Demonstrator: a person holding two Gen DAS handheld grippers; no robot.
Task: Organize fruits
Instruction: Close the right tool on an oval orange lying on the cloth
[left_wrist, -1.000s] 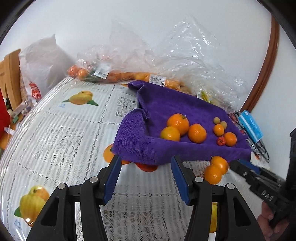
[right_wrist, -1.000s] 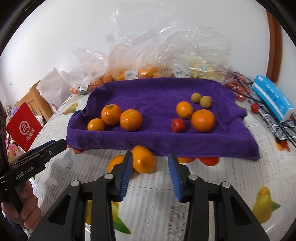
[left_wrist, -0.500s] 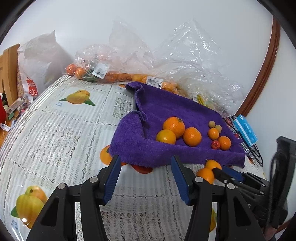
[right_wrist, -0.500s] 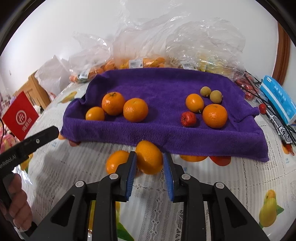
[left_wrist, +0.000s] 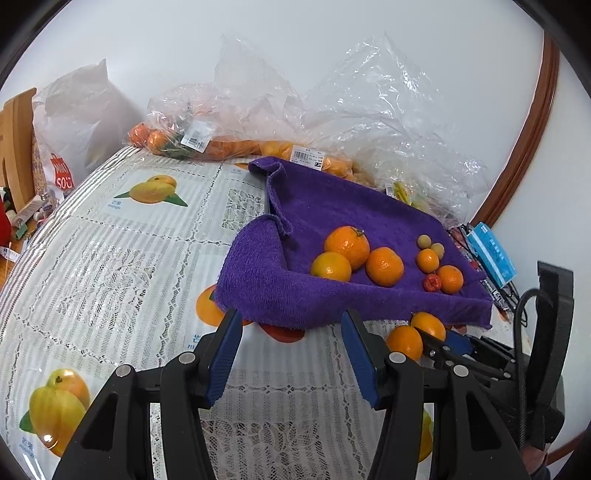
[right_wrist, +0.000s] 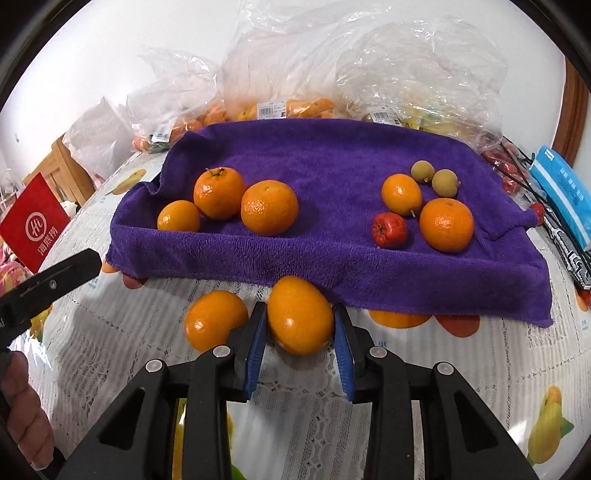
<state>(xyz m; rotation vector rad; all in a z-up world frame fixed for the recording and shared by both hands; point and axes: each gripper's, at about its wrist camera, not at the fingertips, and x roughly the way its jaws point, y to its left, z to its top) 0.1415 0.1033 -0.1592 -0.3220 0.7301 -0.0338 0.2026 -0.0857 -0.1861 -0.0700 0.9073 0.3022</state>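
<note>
Right gripper (right_wrist: 299, 336): jaws are pressing both sides of an orange (right_wrist: 300, 320) lying on the tablecloth (right_wrist: 461, 369), just before the purple towel's (right_wrist: 332, 162) near edge.
Second orange (right_wrist: 215, 319): lying just beside the left finger.
Left gripper (left_wrist: 290, 354): jaws are standing wide, holding nothing, hovering before the towel's near left corner.
Towel contents: three oranges (right_wrist: 268, 207) are sitting left; two oranges, a small red fruit (right_wrist: 389, 229) and two longans (right_wrist: 423, 171) are sitting right.

- Purple towel (right_wrist: 325, 162): spread on the table, edges rumpled.
- Three oranges (right_wrist: 269, 207): grouped at its left.
- Two oranges (right_wrist: 446, 223), one small red fruit (right_wrist: 389, 229), two small tan fruits (right_wrist: 445, 182): right.
- Glossy orange (right_wrist: 300, 320): off the towel, between blue pads.
- Second orange (right_wrist: 215, 319): just left.
</note>
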